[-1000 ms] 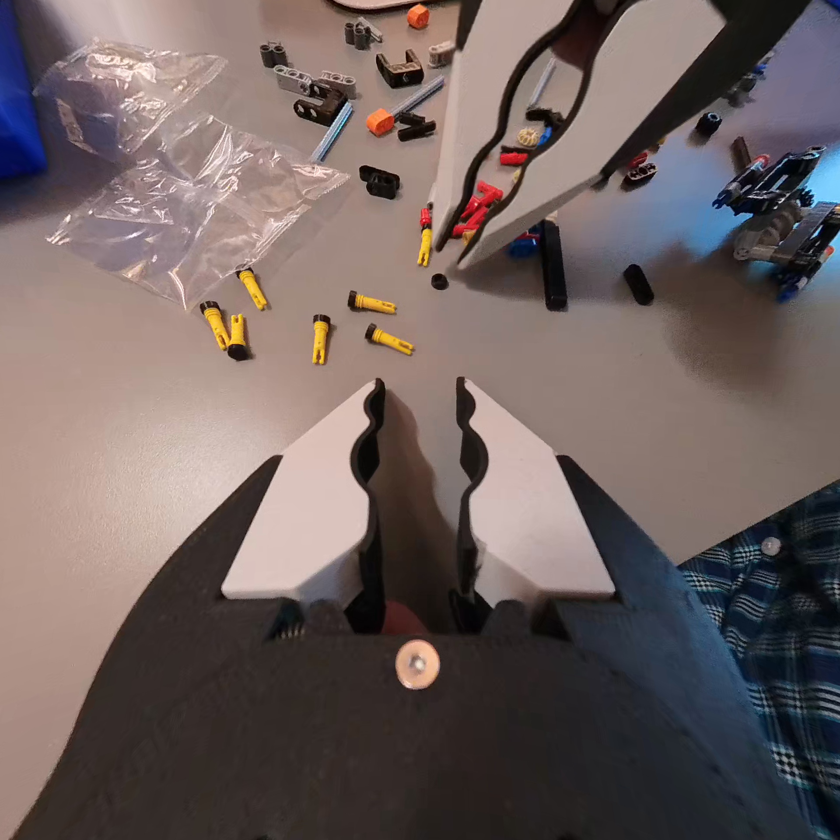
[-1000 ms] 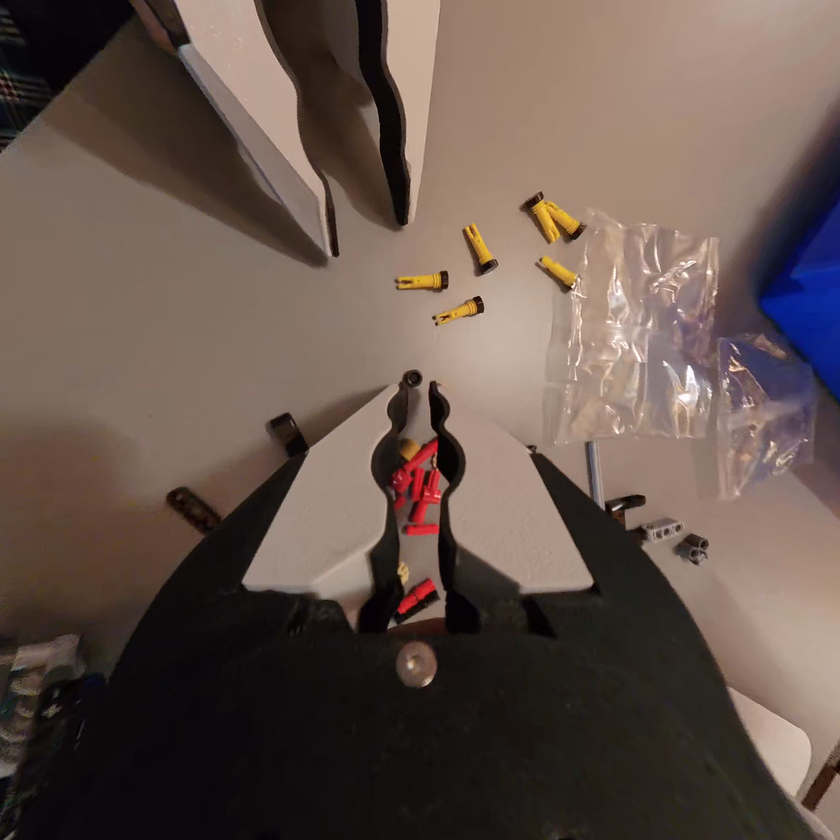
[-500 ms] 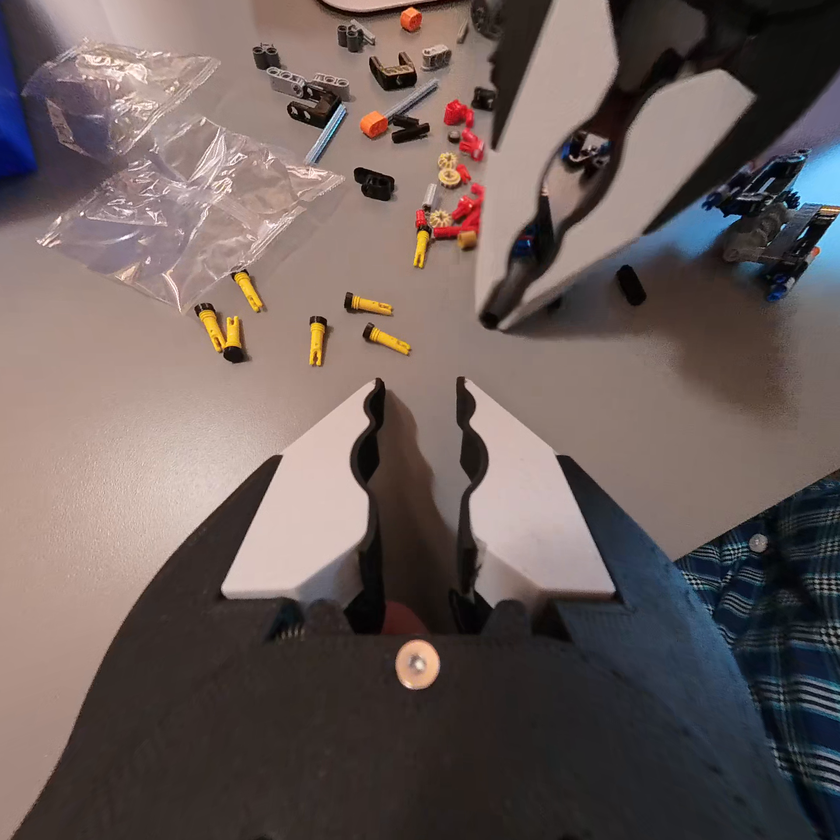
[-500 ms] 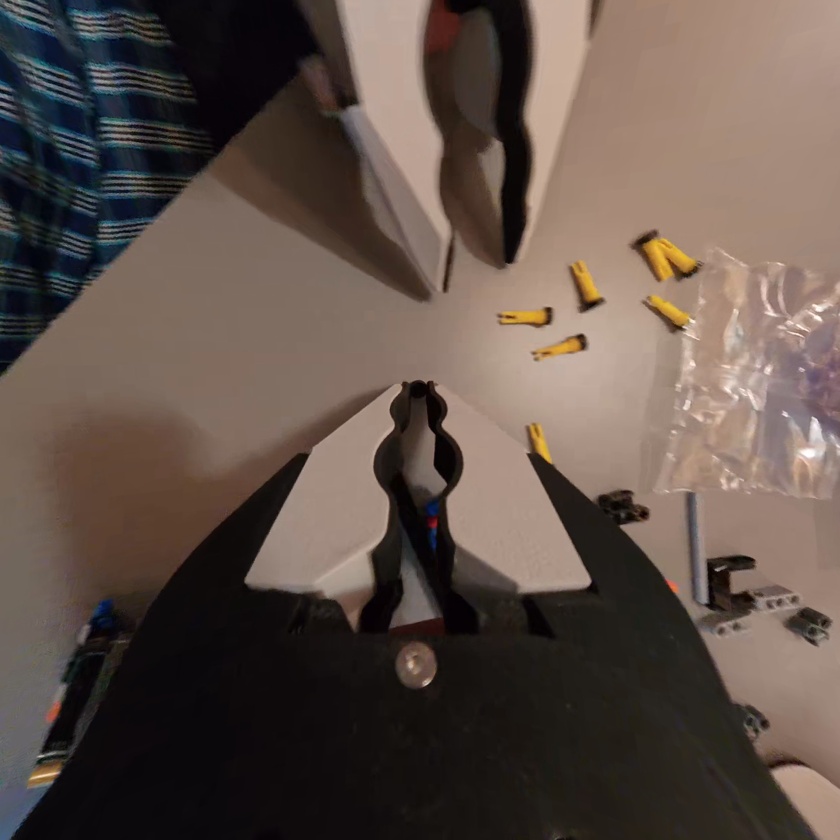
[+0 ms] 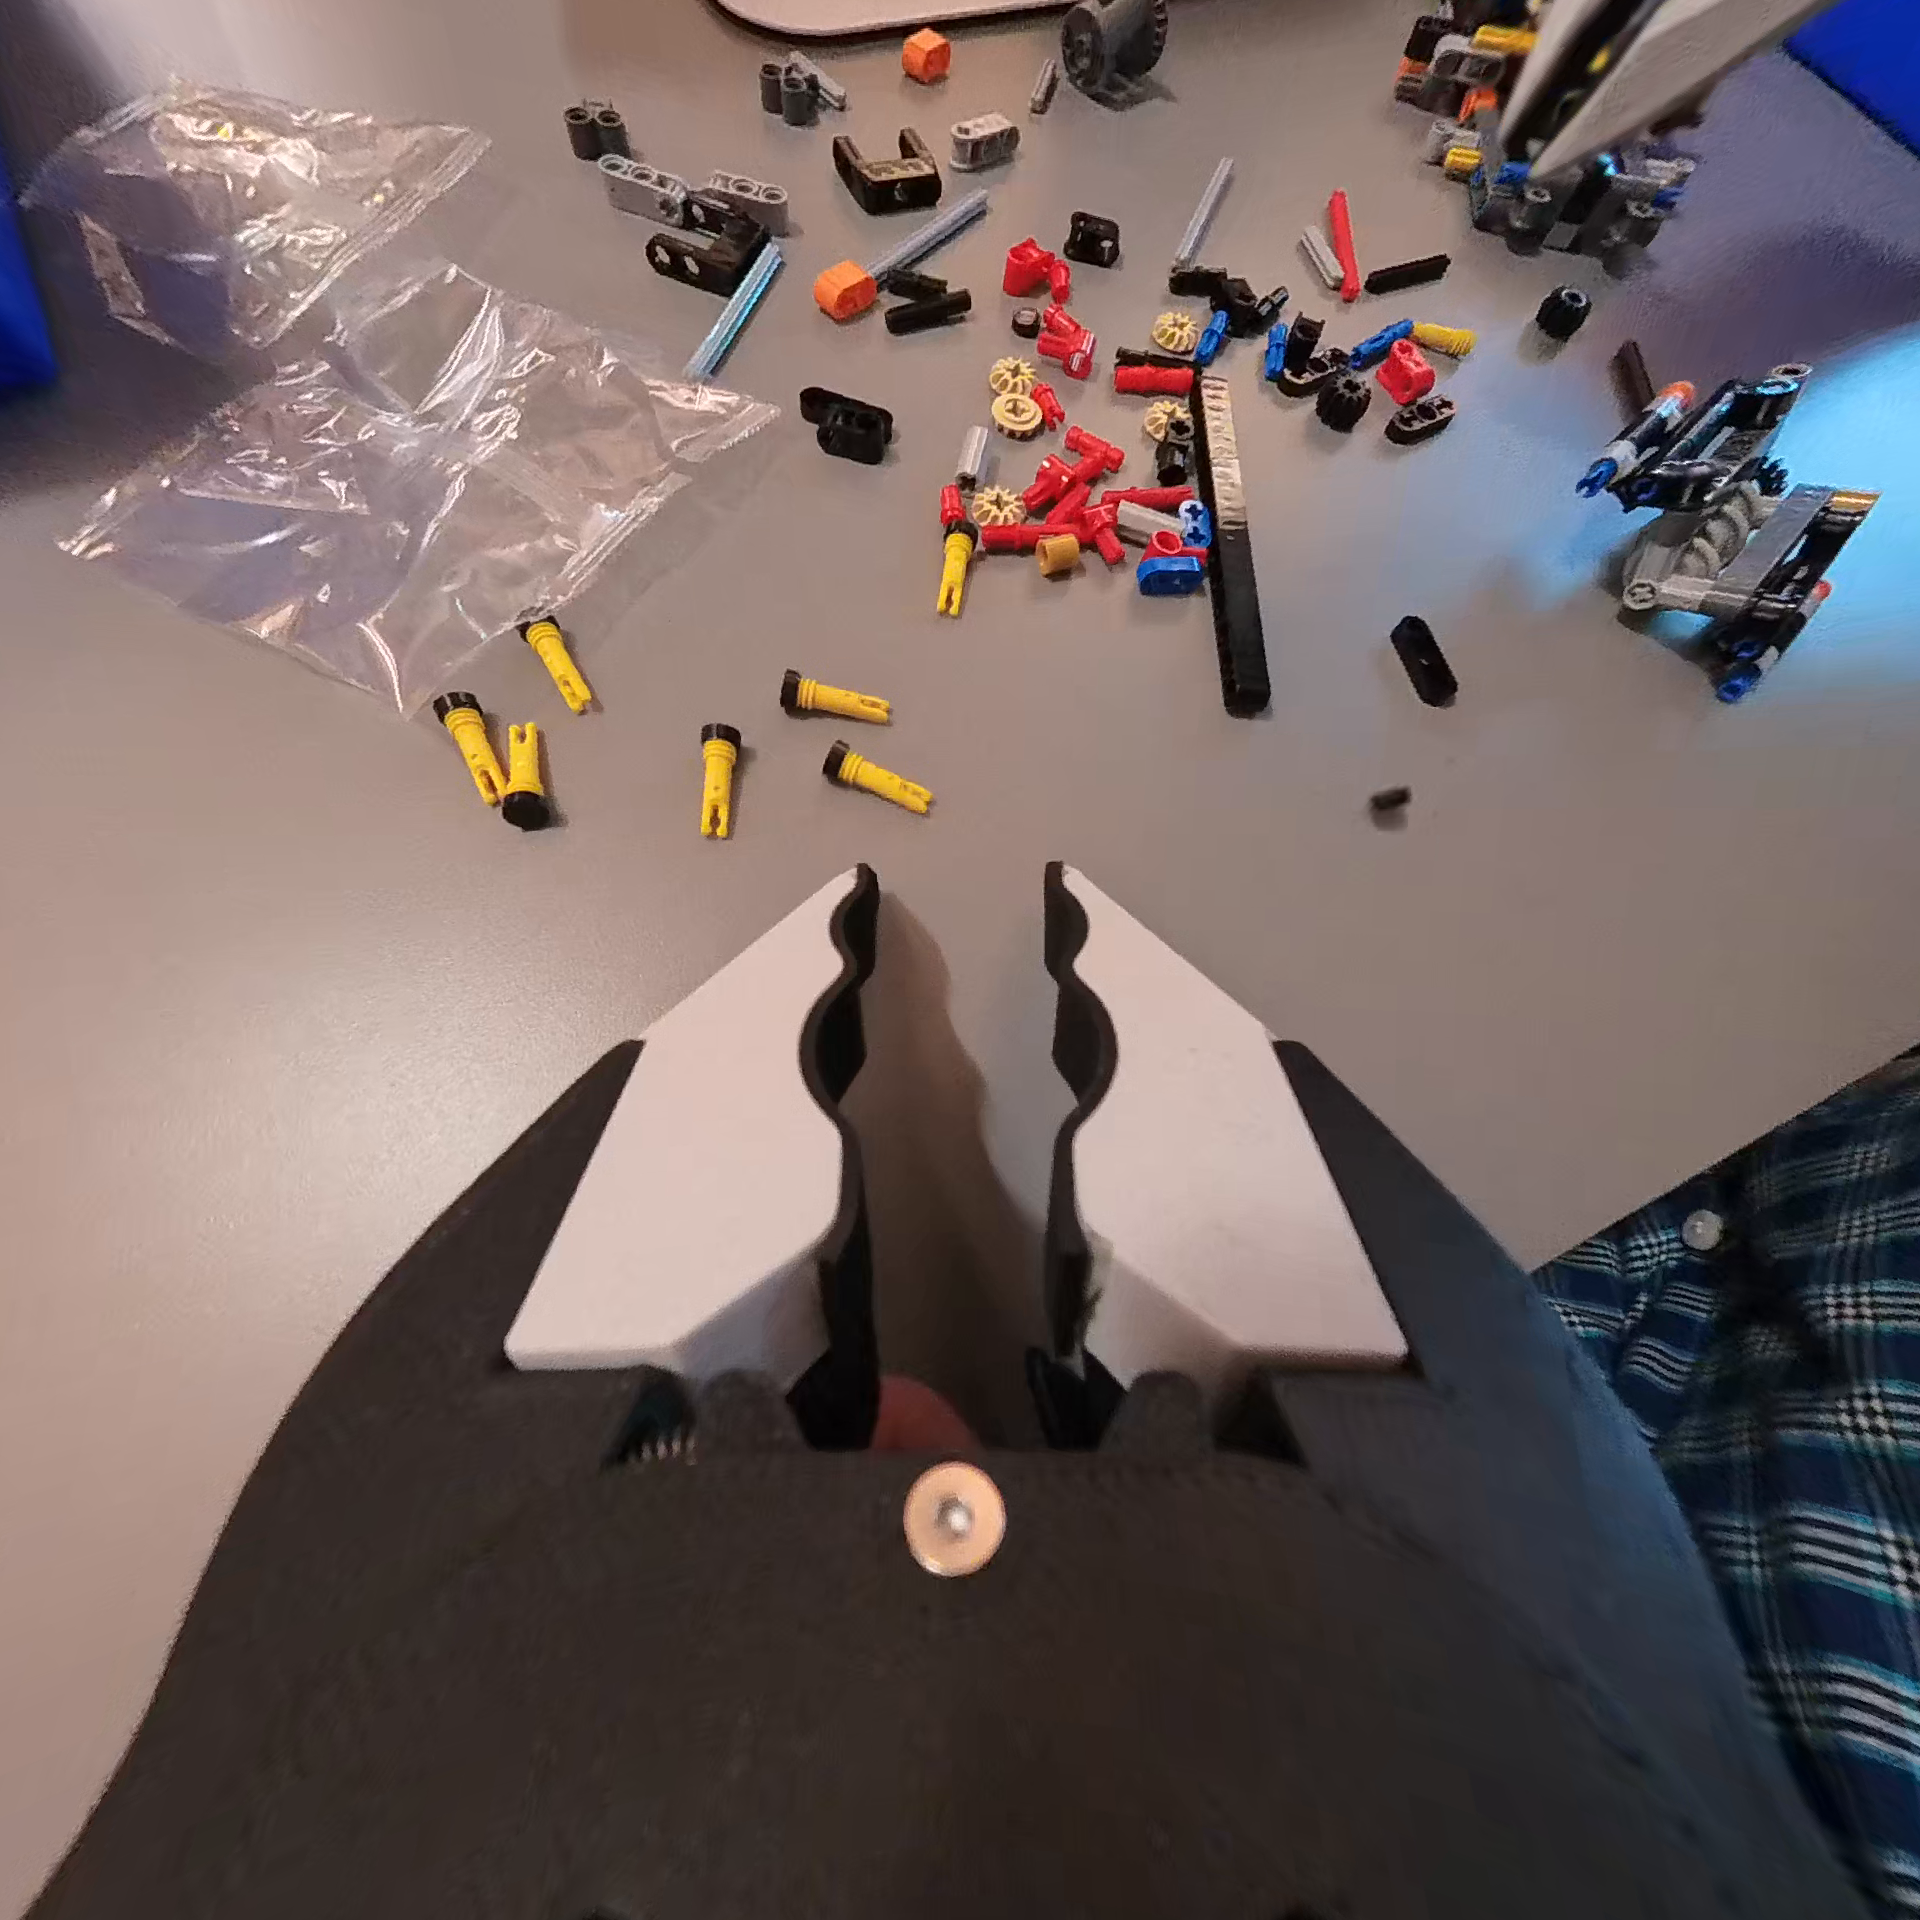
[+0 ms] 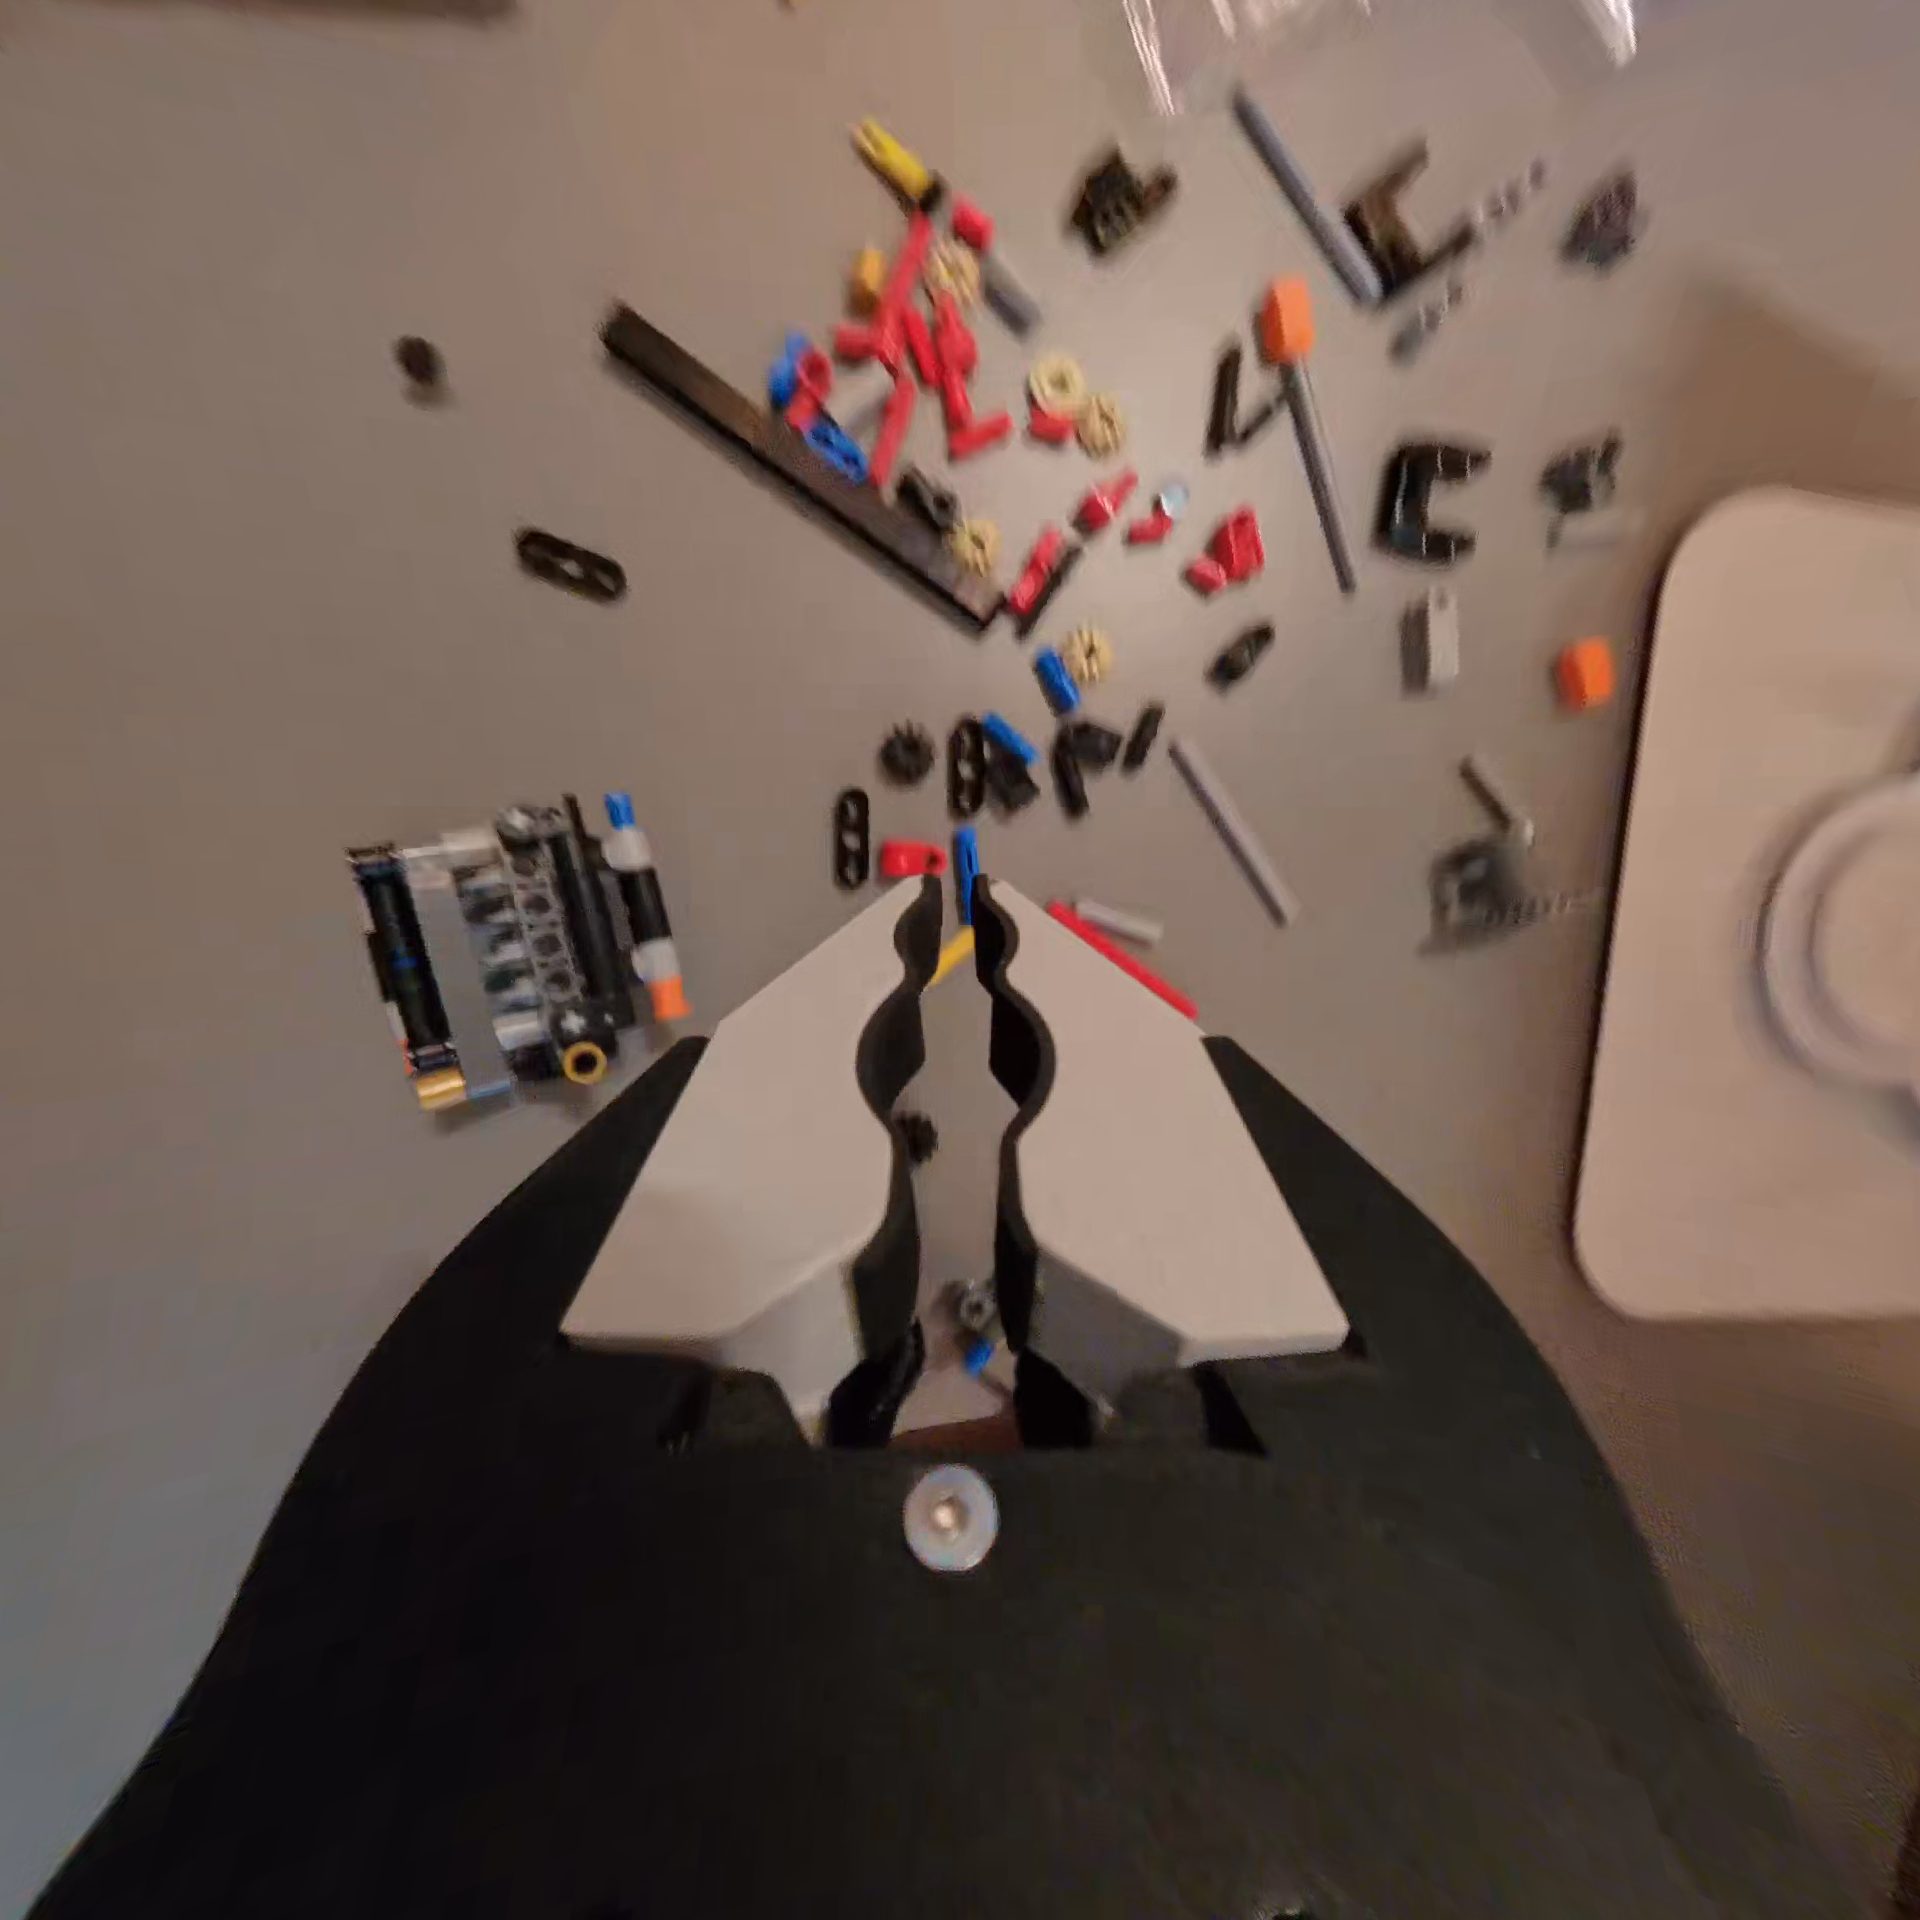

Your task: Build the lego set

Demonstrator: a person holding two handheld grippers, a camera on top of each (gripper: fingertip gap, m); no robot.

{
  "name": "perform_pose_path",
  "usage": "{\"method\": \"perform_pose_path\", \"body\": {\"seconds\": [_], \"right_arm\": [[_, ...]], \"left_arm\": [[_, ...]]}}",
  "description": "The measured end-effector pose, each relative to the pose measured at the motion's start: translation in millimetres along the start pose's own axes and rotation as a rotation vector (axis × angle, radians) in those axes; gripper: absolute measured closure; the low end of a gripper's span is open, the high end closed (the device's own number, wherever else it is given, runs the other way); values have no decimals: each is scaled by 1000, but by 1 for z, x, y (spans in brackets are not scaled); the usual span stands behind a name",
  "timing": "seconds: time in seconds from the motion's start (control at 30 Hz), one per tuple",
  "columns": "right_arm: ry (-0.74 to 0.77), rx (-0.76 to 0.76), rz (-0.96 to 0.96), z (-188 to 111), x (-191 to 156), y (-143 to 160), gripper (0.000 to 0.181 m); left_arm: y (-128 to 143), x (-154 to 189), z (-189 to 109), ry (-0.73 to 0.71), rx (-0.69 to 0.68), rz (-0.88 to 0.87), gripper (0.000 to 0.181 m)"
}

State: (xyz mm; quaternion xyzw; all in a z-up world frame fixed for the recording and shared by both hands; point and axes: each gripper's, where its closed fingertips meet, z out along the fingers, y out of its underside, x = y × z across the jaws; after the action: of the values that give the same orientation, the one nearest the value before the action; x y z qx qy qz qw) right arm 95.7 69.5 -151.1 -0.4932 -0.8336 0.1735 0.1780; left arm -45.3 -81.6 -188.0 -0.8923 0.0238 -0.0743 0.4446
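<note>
My left gripper (image 5: 961, 873) is open and empty, low over the grey table. Several yellow pins (image 5: 831, 696) lie just ahead of it. Beyond them is a pile of red, blue and tan small parts (image 5: 1070, 499) beside a long black beam (image 5: 1231, 540). A part-built assembly (image 5: 1725, 530) stands at the right and also shows in the right wrist view (image 6: 520, 956). A tiny black piece (image 5: 1389, 800) lies alone on the table. My right gripper (image 6: 958, 885) has its jaws a narrow gap apart with nothing between them. In the left wrist view it (image 5: 1538, 145) hangs over a second assembly (image 5: 1569, 197).
Two clear plastic bags (image 5: 416, 468) lie at the left. A white tray (image 6: 1766, 935) holding a round white thing sits at the table's far side. Black, grey and orange parts (image 5: 883, 177) are scattered near it. A plaid sleeve (image 5: 1766, 1403) is at the near right. Across from one pair of fingers to the other is roughly 20 centimeters.
My right gripper has swung away from in front of the left one to the far right. The small black piece it held now lies on the table. The left gripper has not moved.
</note>
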Motion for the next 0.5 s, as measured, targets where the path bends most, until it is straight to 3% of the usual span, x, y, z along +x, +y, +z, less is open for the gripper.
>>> {"method": "perform_pose_path", "body": {"seconds": [0.13,0.27,0.4,0.5], "right_arm": [[18,-69,95,15,-3,32,174],[16,-44,147,26,-7,33,170],[32,-37,162,32,-6,33,168],[32,-25,162,32,-6,33,173]], "left_arm": [[0,0,0,-11,-1,7,151],[-1,7,0,-17,6,38,150],[-12,59,-4,83,63,189,149],[-7,81,-1,109,26,307,147]]}}
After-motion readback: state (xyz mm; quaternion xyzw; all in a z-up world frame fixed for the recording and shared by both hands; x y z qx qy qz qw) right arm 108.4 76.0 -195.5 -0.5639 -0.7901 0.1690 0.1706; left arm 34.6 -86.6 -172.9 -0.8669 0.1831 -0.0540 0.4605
